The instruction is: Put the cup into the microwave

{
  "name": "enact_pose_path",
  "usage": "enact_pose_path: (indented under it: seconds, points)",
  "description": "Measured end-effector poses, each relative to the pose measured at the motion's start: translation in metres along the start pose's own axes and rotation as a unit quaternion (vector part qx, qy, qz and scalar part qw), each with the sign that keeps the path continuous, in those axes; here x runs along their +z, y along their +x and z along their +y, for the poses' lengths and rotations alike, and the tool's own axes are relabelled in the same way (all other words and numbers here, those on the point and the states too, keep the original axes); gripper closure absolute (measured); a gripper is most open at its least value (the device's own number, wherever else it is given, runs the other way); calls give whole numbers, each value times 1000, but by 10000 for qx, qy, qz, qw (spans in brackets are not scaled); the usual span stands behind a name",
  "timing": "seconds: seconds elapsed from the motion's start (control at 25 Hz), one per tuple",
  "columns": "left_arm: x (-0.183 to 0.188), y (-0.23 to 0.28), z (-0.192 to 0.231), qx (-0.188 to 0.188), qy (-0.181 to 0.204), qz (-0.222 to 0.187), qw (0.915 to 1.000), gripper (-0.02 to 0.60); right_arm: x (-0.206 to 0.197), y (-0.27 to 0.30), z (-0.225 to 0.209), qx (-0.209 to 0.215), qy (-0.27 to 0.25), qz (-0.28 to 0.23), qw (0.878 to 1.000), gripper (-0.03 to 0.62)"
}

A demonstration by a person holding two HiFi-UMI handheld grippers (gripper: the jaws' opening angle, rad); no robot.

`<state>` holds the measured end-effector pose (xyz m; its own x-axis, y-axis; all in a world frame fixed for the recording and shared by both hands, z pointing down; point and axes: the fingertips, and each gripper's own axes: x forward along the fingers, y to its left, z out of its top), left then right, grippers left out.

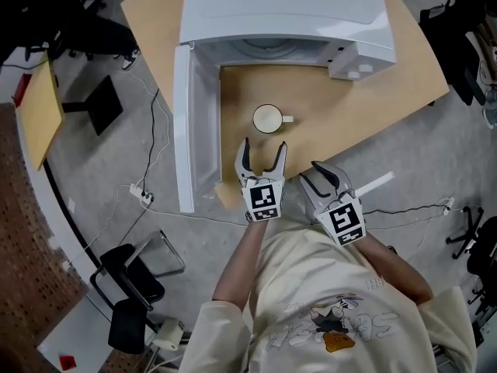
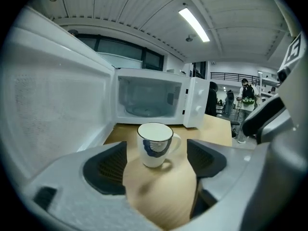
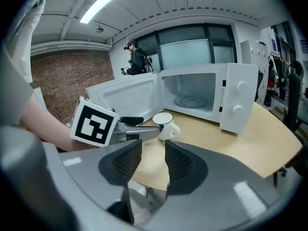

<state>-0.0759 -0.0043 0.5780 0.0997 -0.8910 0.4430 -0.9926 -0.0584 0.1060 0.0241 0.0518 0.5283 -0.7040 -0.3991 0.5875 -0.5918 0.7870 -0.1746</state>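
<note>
A white cup (image 1: 267, 119) with a blue pattern stands upright on the wooden table (image 1: 349, 107), handle to the right, in front of the white microwave (image 1: 287, 6). The microwave's door (image 1: 182, 123) is swung wide open and its cavity (image 2: 147, 100) holds only the glass plate. My left gripper (image 1: 262, 152) is open at the table's near edge, just short of the cup, with its jaws spread wider than the cup (image 2: 155, 146) and apart from it. My right gripper (image 1: 318, 174) hangs beside it to the right, its pads (image 3: 129, 160) a little apart with nothing between them.
The open door forms a wall along the left of the cup. A black chair (image 1: 128, 286) and cables with a power strip (image 1: 140, 196) lie on the floor at the left. A tan board (image 1: 39, 111) leans further left. People stand far off in the room (image 2: 248, 94).
</note>
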Motion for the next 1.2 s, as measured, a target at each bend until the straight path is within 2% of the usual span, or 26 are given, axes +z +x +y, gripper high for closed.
enact_pose_path:
  seconds: [0.2, 0.36, 0.48, 0.68, 0.96, 1.2]
  points:
    - [-12, 29, 11, -20, 133, 108, 9999, 179, -1, 7, 8, 55, 120, 175, 9998, 437]
    - [-13, 53, 16, -77, 408, 83, 9991, 181, -3, 9, 7, -9, 261, 260, 9993, 437]
    - [-12, 69, 12, -175, 683, 9, 9975, 178, -8, 6, 4, -70, 332, 350, 9988, 437]
    - [-6, 81, 9, -289, 890, -196, 9954, 192, -17, 2, -5, -258, 500, 488, 9972, 437]
    - [-4, 82, 10, -295, 718, -190, 9968, 196, -26, -2, -14, -402, 624, 564, 9956, 442]
    - [19, 80, 8, -348, 691, -335, 9964, 196, -21, -3, -17, -444, 665, 475, 9957, 442]
